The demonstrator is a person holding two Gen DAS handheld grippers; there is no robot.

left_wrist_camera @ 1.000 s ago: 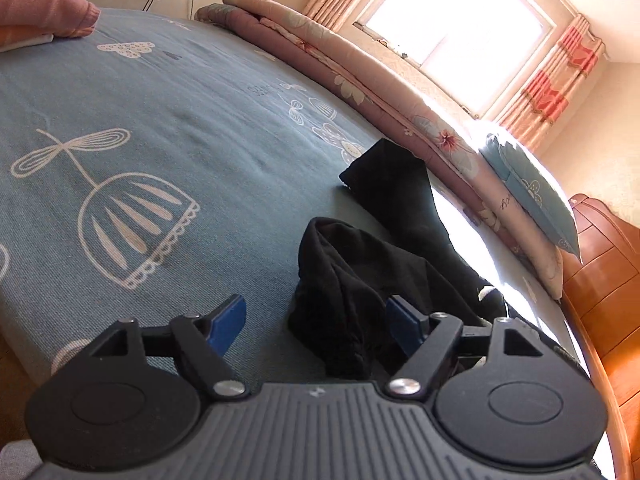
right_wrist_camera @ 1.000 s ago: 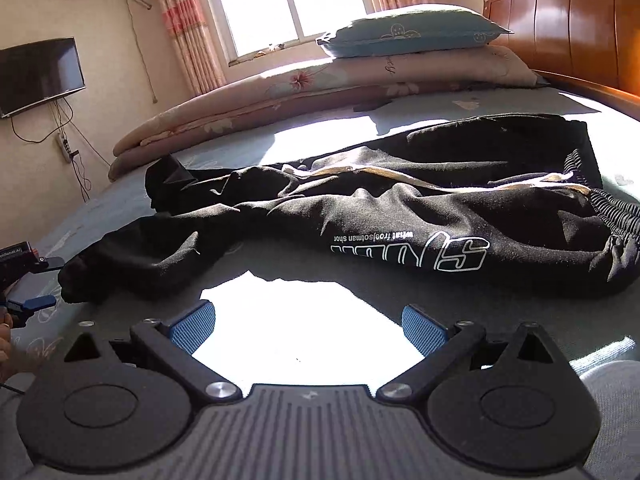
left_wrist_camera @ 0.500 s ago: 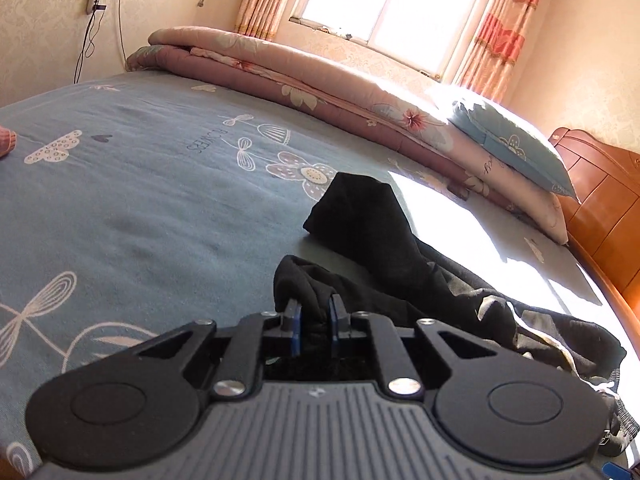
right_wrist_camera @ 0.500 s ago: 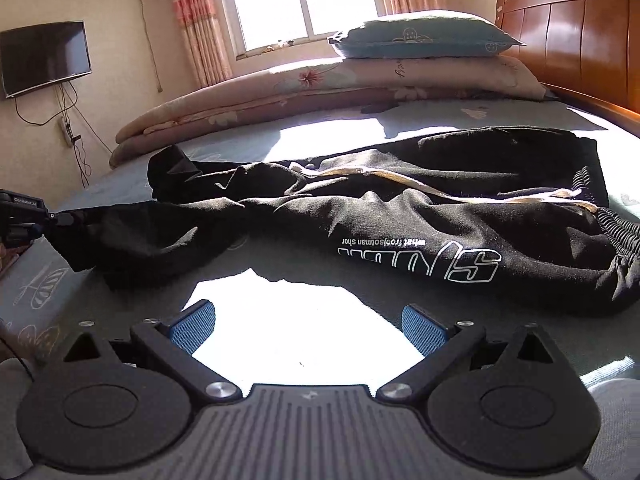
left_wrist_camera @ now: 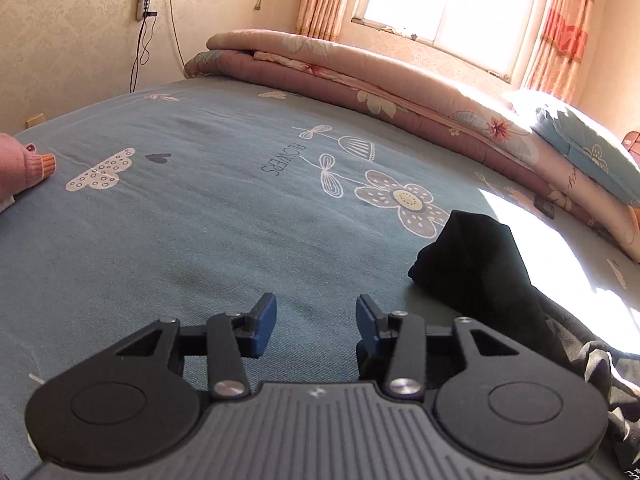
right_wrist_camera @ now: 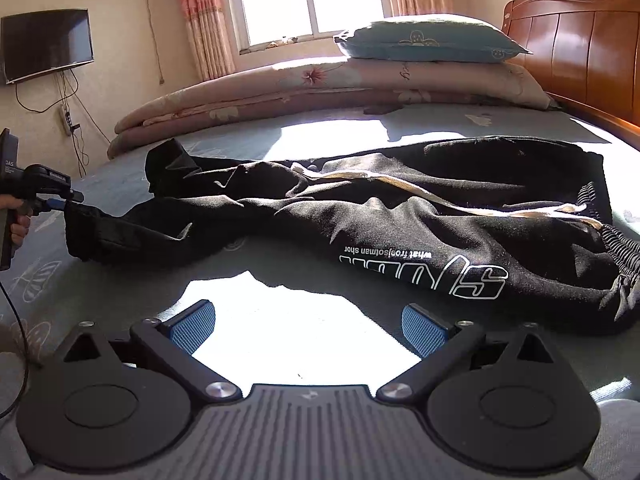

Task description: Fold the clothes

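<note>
A: Trousers [right_wrist_camera: 400, 216], black ones, are lying stretched across the blue bed sheet [left_wrist_camera: 200, 208], waistband toward the wooden headboard [right_wrist_camera: 580, 60], white lettering showing on the near leg.

B: And the left claw [left_wrist_camera: 316, 322] is opening as we speak. From its own camera, nothing is sitting between those blue pads, just bare sheet.

A: From the right wrist view the left claw [right_wrist_camera: 66, 200] is sitting right at the cuff of the near leg, at the far left edge. A hand [right_wrist_camera: 16, 220] is gripping its handle. Whether the tips are touching the cuff, hard to tell from here.

B: The right claw [right_wrist_camera: 308, 328] is hanging wide open over a bright sun patch, empty, just short of the trousers.

A: In the left view the other leg's cuff [left_wrist_camera: 468, 252] is lying to the right of the claw, clear of it.

B: Behind all that, a folded quilt [right_wrist_camera: 320, 88] is running along the bed's far side with a blue pillow [right_wrist_camera: 424, 42] on top. A pink garment [left_wrist_camera: 24, 164] is peeking in at the left edge.
</note>
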